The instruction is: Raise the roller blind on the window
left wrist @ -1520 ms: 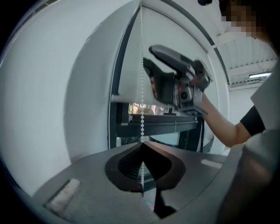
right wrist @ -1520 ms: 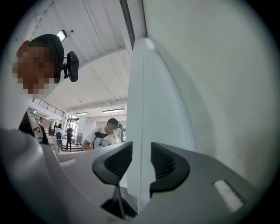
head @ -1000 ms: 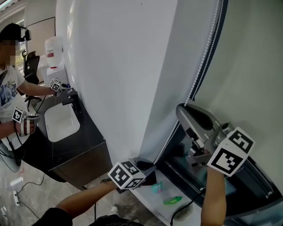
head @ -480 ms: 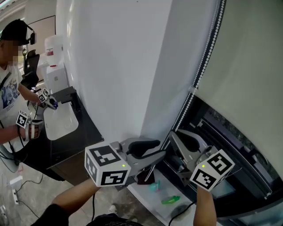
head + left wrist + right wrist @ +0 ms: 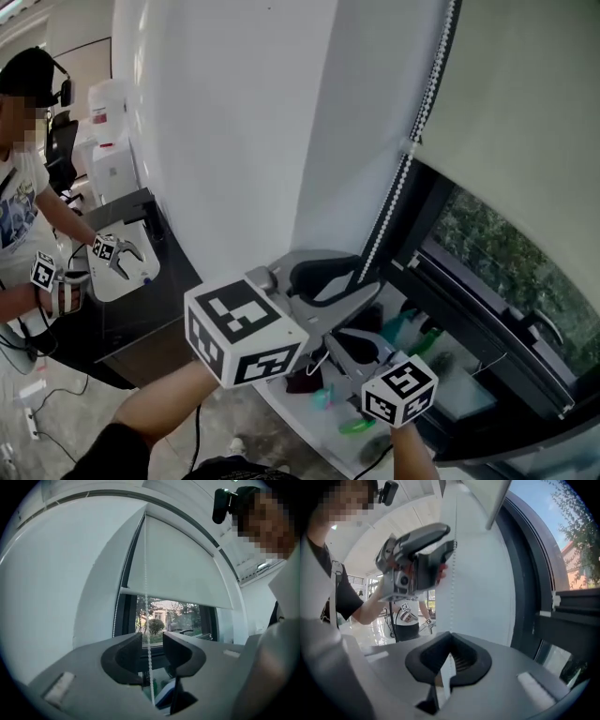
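The pale roller blind point(image 5: 525, 103) hangs partly raised, its bottom bar point(image 5: 178, 599) above open glass. The white bead chain point(image 5: 405, 173) hangs beside it. My left gripper point(image 5: 367, 278) stands open around the chain point(image 5: 147, 625), and its pads do not touch the beads. Lower down, my right gripper point(image 5: 339, 339) is shut on the same chain point(image 5: 452, 597), which runs straight into its closed jaws point(image 5: 450, 656). The right gripper view also shows my left gripper point(image 5: 449, 548) higher up the chain.
A dark window frame point(image 5: 487, 347) and a sill with green items point(image 5: 364, 427) lie below my grippers. A white wall point(image 5: 234, 141) borders the window on the left. Another person point(image 5: 23, 187) with grippers stands at a dark counter with a white basin point(image 5: 117, 277).
My left gripper rose from the sill to the chain and opened. My right gripper went down with the chain. The blind's bottom edge climbed, showing more glass.
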The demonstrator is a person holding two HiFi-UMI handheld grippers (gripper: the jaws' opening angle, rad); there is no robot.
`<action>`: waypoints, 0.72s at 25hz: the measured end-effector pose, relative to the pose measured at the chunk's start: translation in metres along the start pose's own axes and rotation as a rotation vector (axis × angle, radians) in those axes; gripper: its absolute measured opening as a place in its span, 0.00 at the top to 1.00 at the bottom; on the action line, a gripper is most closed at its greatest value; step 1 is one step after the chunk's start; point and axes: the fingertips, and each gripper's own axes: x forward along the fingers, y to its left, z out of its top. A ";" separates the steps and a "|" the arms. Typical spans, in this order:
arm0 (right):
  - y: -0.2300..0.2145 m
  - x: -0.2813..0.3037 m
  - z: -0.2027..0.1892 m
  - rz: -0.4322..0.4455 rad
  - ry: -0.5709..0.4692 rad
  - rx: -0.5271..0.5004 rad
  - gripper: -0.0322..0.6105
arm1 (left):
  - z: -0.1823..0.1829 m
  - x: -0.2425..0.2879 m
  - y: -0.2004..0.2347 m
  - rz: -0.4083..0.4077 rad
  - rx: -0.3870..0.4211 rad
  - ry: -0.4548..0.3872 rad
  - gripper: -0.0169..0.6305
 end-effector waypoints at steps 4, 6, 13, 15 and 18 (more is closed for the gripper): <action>0.009 0.009 -0.035 0.023 0.057 0.048 0.94 | 0.003 0.005 0.002 0.010 0.015 -0.007 0.77; 0.013 0.010 -0.039 0.039 0.067 0.068 0.94 | 0.003 0.006 0.003 0.019 0.026 -0.015 0.92; -0.001 -0.007 -0.022 0.076 0.037 0.169 0.89 | -0.003 0.001 0.007 0.017 -0.001 -0.007 0.96; -0.006 -0.025 0.019 0.134 -0.113 0.257 0.78 | -0.017 0.000 0.011 0.026 0.009 0.039 0.96; -0.016 -0.052 0.092 0.146 -0.305 0.223 0.70 | -0.056 0.000 0.014 0.041 0.024 0.133 0.96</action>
